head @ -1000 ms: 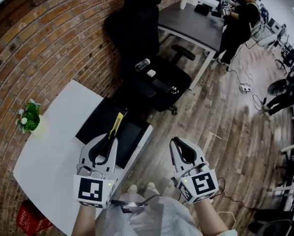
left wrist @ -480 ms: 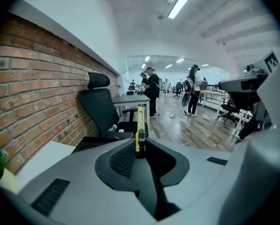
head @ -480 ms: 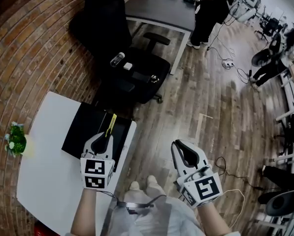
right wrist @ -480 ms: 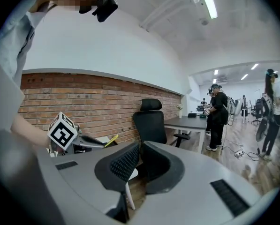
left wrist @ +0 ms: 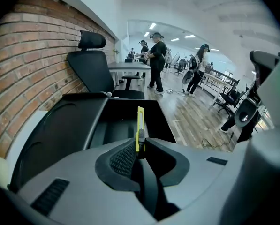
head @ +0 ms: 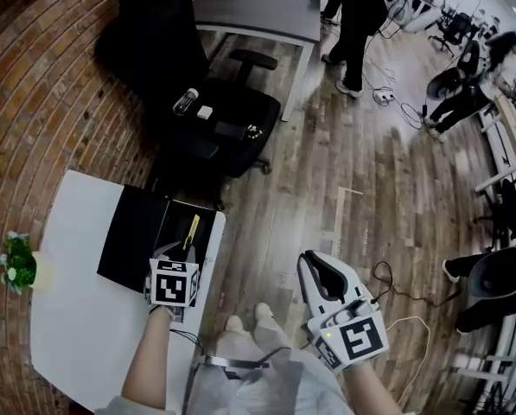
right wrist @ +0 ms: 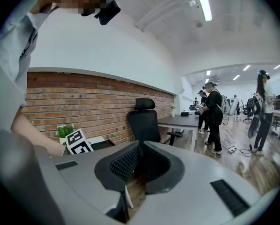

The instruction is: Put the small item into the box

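A yellow utility knife (head: 191, 232) sticks out forward from my left gripper (head: 181, 252), whose jaws are shut on its handle (left wrist: 140, 131). The knife hangs over the open black box (head: 130, 234), which stands on the white table (head: 76, 318). In the left gripper view the box's tray (left wrist: 115, 122) lies straight under the blade, with its lid (left wrist: 60, 130) folded open to the left. My right gripper (head: 315, 264) is off the table, above the wooden floor, its jaws shut with nothing in them (right wrist: 140, 148).
A black office chair (head: 214, 119) with a bottle (head: 184, 101) and small items on its seat stands beyond the table. A grey desk (head: 256, 7) and several people are farther back. A small potted plant (head: 15, 264) sits at the table's left edge. Cables (head: 396, 284) lie on the floor.
The left gripper has carried the knife forward, from the box's near edge to over its tray. The right gripper has stayed low over the floor. The head view has shifted.
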Motion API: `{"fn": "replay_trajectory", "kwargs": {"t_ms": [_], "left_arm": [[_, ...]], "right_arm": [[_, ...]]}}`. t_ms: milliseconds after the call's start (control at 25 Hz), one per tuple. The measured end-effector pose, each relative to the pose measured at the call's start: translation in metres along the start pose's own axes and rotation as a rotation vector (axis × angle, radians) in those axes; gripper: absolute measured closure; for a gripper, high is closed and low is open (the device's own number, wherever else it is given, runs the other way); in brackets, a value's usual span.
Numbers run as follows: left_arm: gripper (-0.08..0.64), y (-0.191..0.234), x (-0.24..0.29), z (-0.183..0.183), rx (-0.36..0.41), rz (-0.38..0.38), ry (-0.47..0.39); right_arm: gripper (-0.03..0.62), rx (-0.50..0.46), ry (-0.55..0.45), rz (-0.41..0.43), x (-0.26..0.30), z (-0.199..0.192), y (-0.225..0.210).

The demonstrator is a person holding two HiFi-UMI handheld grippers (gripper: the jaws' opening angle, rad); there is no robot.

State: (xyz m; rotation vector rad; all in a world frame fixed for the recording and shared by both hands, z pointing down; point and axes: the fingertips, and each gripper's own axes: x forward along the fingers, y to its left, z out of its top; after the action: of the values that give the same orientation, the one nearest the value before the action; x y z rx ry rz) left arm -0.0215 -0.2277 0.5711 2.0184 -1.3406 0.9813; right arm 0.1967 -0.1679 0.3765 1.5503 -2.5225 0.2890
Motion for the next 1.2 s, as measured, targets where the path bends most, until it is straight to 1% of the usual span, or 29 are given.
{"fn": "replay_trajectory", "kwargs": {"t_ms": [80,240,400,520,600,680,800,880,960,1120,1200], "left_arm": [[0.483,-0.001,0.007,-0.006,-0.002,0.001,0.046],[0.483,-0.004,0.016,-0.016,-0.034,-0.022,0.126],[0.483,-0.007,0.022,-0.019,-0.040,-0.041,0.152],[0.477,-0.009,0.020,-0.016,-0.020,-0.048,0.134],[0.454,-0.008,0.017,-0.011,0.006,-0.042,0.096],[0.451,-0.009,0.010,-0.004,0.024,-0.039,0.044],[0.458,-0.011,-0.009,0.013,0.033,-0.036,-0.071],[0.479,-0.009,-0.026,0.024,0.025,-0.029,-0.152],[0.495,-0.005,-0.045,0.033,0.018,-0.011,-0.223],[0.523,-0.003,-0.099,0.053,0.054,0.026,-0.380],[0.528,-0.001,-0.130,0.064,0.048,0.051,-0.457]], "right_arm": [[0.535,-0.001,0.002,-0.004,-0.001,-0.001,0.001],[0.535,-0.003,0.010,-0.009,-0.002,-0.003,0.001],[0.535,-0.002,0.011,-0.005,0.001,-0.004,0.002],[0.535,-0.005,0.012,0.006,0.002,-0.004,0.005],[0.535,-0.008,0.013,0.016,0.005,-0.005,0.008],[0.535,-0.014,0.012,0.032,0.008,-0.003,0.011],[0.535,-0.026,0.010,0.066,0.015,0.001,0.017],[0.535,-0.037,0.004,0.097,0.021,0.005,0.024],[0.535,-0.050,-0.006,0.134,0.028,0.010,0.035],[0.535,-0.073,-0.023,0.201,0.038,0.020,0.061],[0.535,-0.085,-0.039,0.249,0.044,0.028,0.074]]}}
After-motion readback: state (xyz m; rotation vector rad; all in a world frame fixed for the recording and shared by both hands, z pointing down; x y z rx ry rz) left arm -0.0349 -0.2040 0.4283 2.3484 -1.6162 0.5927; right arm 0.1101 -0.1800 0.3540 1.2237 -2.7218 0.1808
